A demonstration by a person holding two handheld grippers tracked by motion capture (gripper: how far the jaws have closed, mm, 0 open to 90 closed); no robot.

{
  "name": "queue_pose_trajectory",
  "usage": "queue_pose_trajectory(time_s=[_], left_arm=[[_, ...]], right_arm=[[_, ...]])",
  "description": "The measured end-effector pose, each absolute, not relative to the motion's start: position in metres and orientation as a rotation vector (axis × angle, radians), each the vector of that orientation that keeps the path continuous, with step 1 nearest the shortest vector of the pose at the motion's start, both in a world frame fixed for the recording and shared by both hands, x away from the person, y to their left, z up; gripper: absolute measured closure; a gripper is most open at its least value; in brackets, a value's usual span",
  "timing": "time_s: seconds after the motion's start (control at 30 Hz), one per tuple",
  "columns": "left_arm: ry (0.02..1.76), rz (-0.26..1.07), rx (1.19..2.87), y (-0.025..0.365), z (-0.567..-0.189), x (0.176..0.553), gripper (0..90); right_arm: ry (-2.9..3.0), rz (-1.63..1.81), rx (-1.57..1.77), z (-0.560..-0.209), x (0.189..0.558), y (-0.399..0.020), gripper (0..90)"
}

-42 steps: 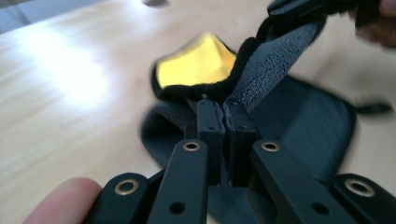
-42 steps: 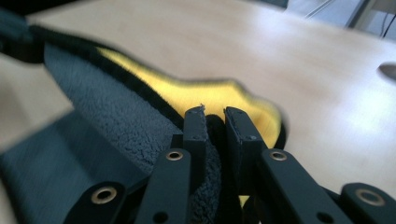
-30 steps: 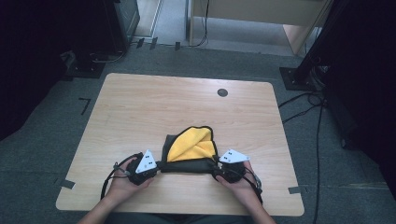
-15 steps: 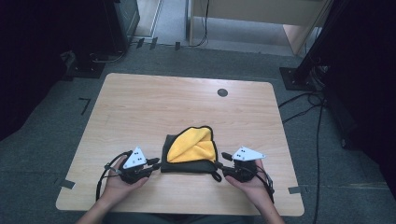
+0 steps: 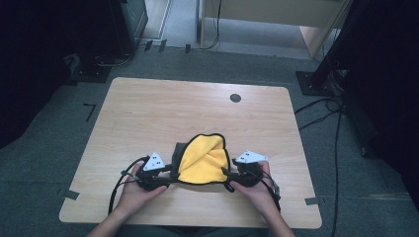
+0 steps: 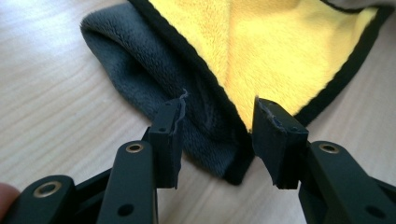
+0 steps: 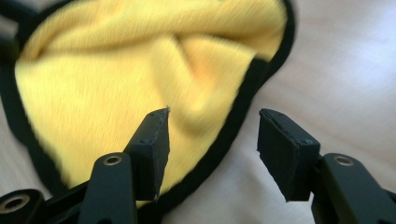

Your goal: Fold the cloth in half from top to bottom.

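Left claw (image 5: 165,176) at the cloth's (image 5: 203,159) left edge: jaws just been opening, parted, grey fold between them, not pinched. Cloth, yellow face up, black hem, lies folded on the tabletop (image 5: 148,108) near the front edge. Right claw (image 5: 230,176) at its right edge: jaws just been opening, hem ungripped.

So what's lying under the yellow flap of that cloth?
Under the yellow flap a grey layer of the same cloth pokes out at its left edge, resting on the table. Anything further beneath the flap is covered.
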State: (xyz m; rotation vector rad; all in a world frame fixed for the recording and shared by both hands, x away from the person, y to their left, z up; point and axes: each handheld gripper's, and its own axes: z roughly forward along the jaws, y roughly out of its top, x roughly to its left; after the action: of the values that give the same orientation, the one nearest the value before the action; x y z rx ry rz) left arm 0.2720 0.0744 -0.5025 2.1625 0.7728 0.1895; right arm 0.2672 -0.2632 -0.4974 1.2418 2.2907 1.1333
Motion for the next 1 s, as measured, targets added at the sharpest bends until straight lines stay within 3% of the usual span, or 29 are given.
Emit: queue_pose_trajectory(time_s=[0.27, 0.5, 0.57, 0.7, 1.0], left_arm=[[0.731, 0.235, 2.19, 0.072, -0.508, 0.267, 56.1], [0.738, 0.23, 2.175, 0.074, -0.511, 0.265, 56.4], [0.739, 0.229, 2.172, 0.075, -0.512, 0.264, 56.5], [0.742, 0.229, 2.166, 0.075, -0.512, 0.264, 56.6], [0.743, 0.219, 2.161, 0.076, -0.513, 0.264, 57.8]], right_arm=[[2.183, 1.201, 1.344, -0.471, 0.339, -0.237, 50.7], [2.3, 1.041, 1.377, -0.485, 0.399, -0.204, 49.5], [2.343, 1.016, 1.386, -0.491, 0.402, -0.204, 57.3], [2.411, 1.042, 1.346, -0.493, 0.391, -0.211, 87.5], [2.422, 1.177, 1.116, -0.472, 0.345, -0.223, 88.3]])
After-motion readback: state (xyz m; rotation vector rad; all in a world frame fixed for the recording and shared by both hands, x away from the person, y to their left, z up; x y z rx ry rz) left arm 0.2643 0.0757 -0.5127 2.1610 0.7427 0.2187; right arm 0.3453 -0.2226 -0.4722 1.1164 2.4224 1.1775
